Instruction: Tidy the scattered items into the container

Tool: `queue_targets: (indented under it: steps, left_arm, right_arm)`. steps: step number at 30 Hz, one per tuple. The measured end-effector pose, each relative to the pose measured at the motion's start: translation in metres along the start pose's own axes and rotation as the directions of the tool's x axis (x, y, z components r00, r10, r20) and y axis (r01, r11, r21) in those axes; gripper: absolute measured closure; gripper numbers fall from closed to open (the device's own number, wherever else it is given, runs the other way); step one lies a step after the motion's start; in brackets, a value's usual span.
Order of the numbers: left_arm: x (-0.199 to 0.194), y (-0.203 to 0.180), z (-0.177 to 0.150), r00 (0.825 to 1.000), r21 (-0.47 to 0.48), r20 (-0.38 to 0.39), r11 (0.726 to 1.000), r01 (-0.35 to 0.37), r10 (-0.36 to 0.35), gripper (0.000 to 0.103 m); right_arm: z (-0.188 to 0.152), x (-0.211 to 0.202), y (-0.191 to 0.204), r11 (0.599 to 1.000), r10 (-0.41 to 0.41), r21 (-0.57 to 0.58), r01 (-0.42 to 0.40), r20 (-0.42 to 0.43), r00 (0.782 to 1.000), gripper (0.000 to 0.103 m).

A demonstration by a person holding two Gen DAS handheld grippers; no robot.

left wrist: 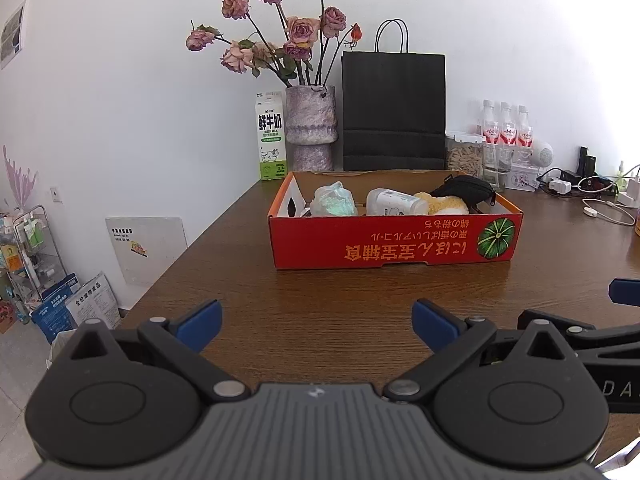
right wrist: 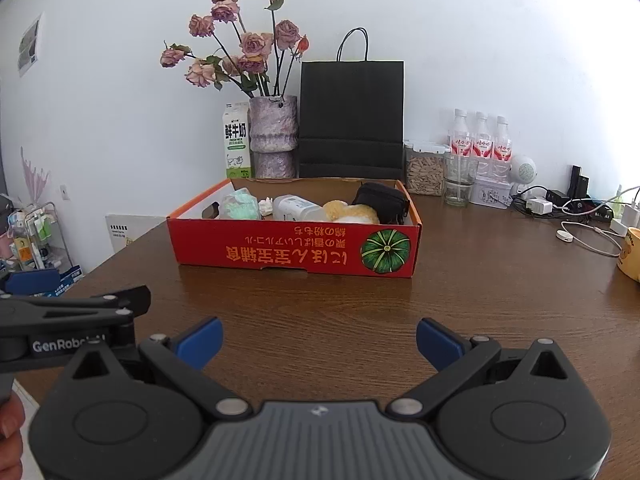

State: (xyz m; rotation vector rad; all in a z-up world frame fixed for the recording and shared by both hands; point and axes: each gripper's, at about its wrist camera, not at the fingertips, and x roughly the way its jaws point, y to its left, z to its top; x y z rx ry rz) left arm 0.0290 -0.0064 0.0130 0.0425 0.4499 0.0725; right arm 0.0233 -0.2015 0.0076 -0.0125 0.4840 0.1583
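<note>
Red cardboard box (left wrist: 394,240), frame centre: holds pouch, bottle, plush, packet. Left gripper (left wrist: 316,326) and right gripper (right wrist: 318,342): jaws apart, empty. Tidying apparently complete; next, check the table (left wrist: 320,292) for strays.

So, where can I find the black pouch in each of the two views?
Left wrist view: the black pouch lies at the right end of the red box, right of centre.
Right wrist view: the pouch is at the box's right end, near centre.
Shared landmark: the black paper bag behind the box.
</note>
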Motion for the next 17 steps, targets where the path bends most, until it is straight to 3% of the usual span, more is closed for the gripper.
queue_targets:
  steps: [17]
  left_arm:
    - [0.0054,-0.0007,-0.0041,1.0,-0.004,-0.023,1.0,0.012,-0.012,0.0]
  right_arm:
    - [-0.0035,0.0043,-0.002,1.0,-0.005,0.003,0.005,-0.019,1.0,0.0]
